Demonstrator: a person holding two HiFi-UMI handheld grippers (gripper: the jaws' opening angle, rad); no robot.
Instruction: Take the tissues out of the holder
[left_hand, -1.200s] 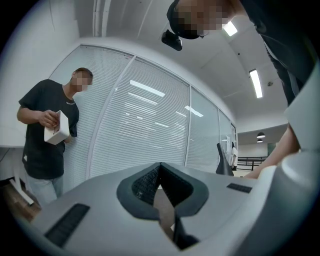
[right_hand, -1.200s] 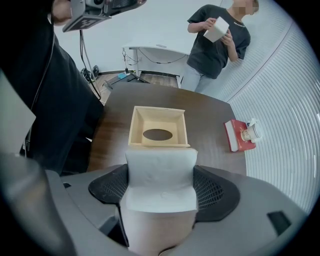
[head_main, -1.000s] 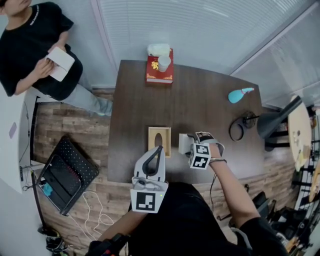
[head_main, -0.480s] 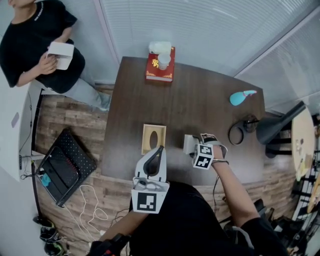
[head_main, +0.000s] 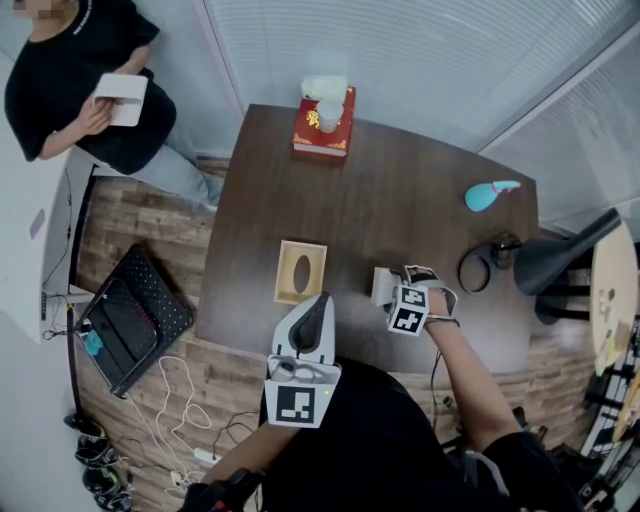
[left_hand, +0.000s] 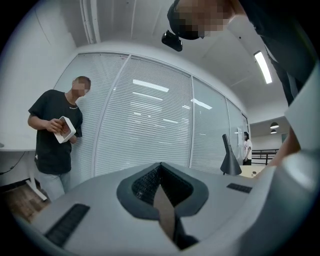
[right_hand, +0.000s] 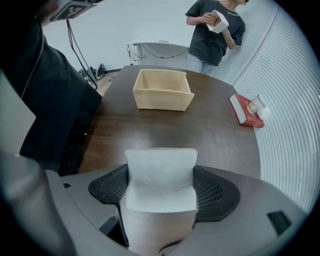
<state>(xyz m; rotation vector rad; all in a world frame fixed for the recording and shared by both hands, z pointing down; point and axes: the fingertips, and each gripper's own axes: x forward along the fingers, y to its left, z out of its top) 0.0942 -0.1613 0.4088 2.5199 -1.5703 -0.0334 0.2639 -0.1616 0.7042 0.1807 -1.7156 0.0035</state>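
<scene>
White tissues (right_hand: 160, 177), pale wooden holder (head_main: 285, 272), dark brown table (head_main: 400, 210), red book (head_main: 318, 142), brown plank-patterned floor (head_main: 130, 230).

So the light wooden open-top tissue holder (head_main: 301, 272) sits near the front edge of the dark wooden table (head_main: 400, 200). The white tissue pack (head_main: 379, 286) is right of it and apart, and the red book (head_main: 324, 137) is at the far edge.

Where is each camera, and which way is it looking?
Head view: on the person's head, looking down at the table; left gripper, right gripper and right arm show.
Left gripper view: on the left gripper, facing the blinds; its shut jaws and the person's dark top show.
Right gripper view: on the right gripper, facing the holder across the table; jaws shut on tissues, dark top at left.
Shared: all three show the bystander; head and right gripper views share the holder.
</scene>
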